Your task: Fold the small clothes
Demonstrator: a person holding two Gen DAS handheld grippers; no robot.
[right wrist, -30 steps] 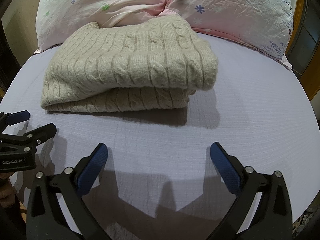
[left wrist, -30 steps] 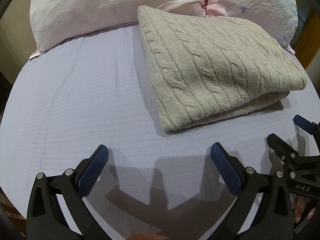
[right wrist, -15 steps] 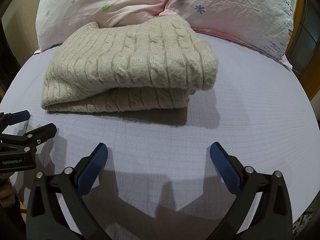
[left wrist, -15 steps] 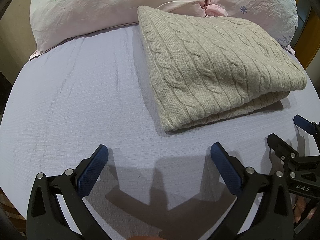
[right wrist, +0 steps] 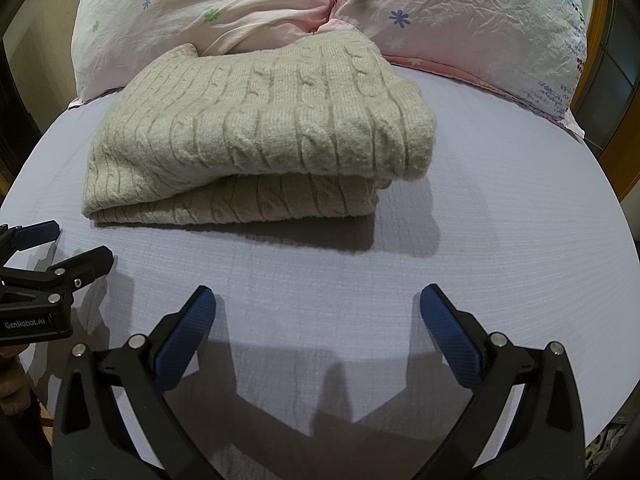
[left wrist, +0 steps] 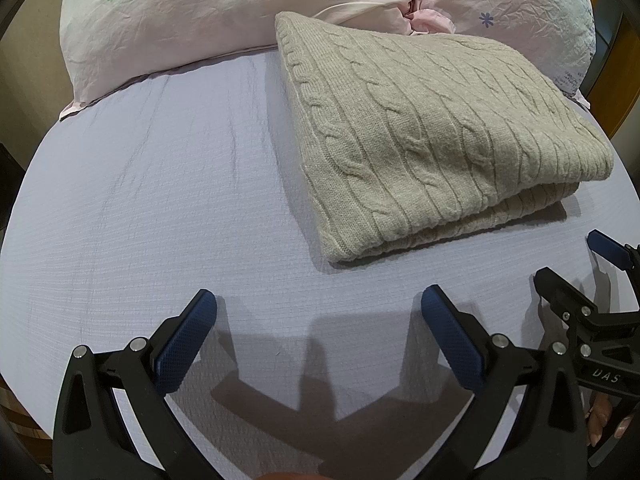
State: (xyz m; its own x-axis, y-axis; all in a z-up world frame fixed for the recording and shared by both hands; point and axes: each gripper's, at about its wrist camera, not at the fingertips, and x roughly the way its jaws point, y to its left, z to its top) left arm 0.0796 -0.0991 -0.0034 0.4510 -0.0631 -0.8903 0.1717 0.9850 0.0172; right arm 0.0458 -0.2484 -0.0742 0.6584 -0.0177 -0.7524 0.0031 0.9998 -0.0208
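A beige cable-knit sweater (left wrist: 436, 140) lies folded in a thick rectangle on the lilac bed sheet (left wrist: 160, 200), its far edge against the pillows. In the right wrist view the folded sweater (right wrist: 264, 132) shows two stacked layers facing me. My left gripper (left wrist: 318, 308) hovers open over bare sheet, short of the sweater's near left corner, nothing between its blue pads. My right gripper (right wrist: 318, 306) is open too, over bare sheet in front of the sweater. Each gripper appears at the edge of the other's view: the right gripper (left wrist: 580, 264) and the left gripper (right wrist: 68, 246).
Two pale pink floral pillows (left wrist: 224, 12) (right wrist: 472, 20) lie across the head of the bed behind the sweater. A wooden frame (right wrist: 624, 160) stands at the right edge. A hand (left wrist: 604, 420) holds the right gripper's handle.
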